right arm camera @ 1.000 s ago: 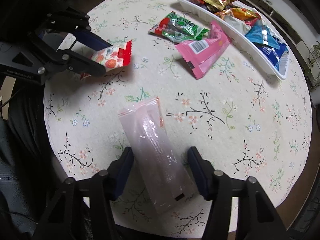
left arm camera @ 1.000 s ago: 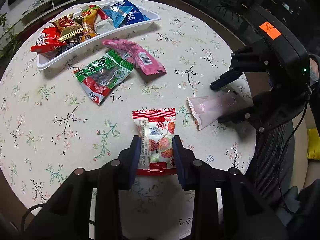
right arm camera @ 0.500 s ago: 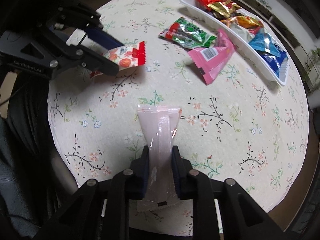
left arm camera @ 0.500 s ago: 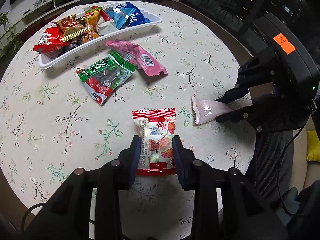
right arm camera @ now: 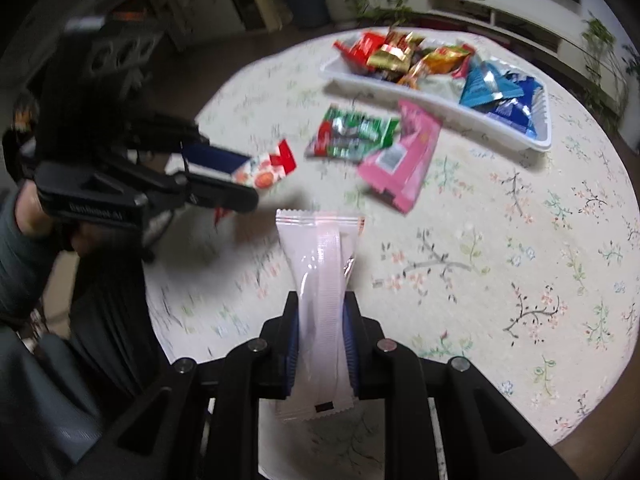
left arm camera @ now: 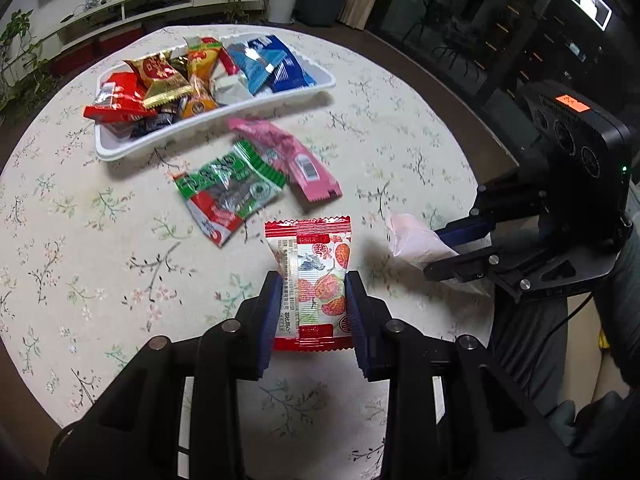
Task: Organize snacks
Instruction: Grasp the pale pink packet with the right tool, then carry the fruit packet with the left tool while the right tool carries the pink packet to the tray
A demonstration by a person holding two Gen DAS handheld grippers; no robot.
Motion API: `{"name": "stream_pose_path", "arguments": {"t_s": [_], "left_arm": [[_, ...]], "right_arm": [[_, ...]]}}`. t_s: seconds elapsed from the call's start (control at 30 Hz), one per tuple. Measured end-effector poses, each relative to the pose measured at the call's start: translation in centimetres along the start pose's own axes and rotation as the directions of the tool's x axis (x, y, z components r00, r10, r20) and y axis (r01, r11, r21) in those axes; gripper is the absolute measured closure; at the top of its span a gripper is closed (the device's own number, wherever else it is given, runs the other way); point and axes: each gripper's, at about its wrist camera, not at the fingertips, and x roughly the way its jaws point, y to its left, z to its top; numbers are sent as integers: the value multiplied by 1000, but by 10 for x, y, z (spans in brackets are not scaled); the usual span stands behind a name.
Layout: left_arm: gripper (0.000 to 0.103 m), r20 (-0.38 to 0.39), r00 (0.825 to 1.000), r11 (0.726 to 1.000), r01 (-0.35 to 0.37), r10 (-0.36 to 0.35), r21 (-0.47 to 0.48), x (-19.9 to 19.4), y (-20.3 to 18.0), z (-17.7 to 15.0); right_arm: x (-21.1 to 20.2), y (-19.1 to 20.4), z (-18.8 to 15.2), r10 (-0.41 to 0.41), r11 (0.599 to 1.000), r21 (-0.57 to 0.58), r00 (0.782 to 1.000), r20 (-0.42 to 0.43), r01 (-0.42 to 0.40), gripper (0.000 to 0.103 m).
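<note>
My left gripper (left arm camera: 312, 292) is shut on a red-and-white strawberry snack pack (left arm camera: 310, 268), held above the table; it also shows in the right wrist view (right arm camera: 266, 168). My right gripper (right arm camera: 320, 320) is shut on a pale pink sachet (right arm camera: 320, 264), lifted off the table; the sachet shows in the left wrist view (left arm camera: 416, 246). A white tray (left arm camera: 208, 132) at the far side holds several snack packs. A green pack (left arm camera: 230, 192) and a pink pack (left arm camera: 286, 158) lie on the cloth in front of the tray.
The round table (left arm camera: 80, 240) has a floral cloth. Its near edge lies just below both grippers. The tray also shows in the right wrist view (right arm camera: 516, 140), with the green pack (right arm camera: 352, 132) and pink pack (right arm camera: 404, 156) before it.
My right gripper closed on the pale pink sachet and lifted it. My left gripper raised the strawberry pack and both moved toward the tray.
</note>
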Motion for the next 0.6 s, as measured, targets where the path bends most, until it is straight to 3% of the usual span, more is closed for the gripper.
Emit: {"name": "stream_pose_path", "arguments": {"t_s": [0.13, 0.33, 0.6], "left_arm": [[73, 51, 999, 999, 8, -6, -42, -11, 15, 19], [73, 127, 992, 995, 5, 8, -98, -29, 45, 56], [73, 222, 972, 979, -27, 73, -204, -42, 95, 124]], "right_arm": [[-12, -17, 16, 22, 996, 82, 995, 98, -30, 82], [-27, -48, 49, -15, 980, 198, 974, 225, -30, 82], [-60, -92, 113, -145, 946, 322, 927, 345, 28, 82]]}}
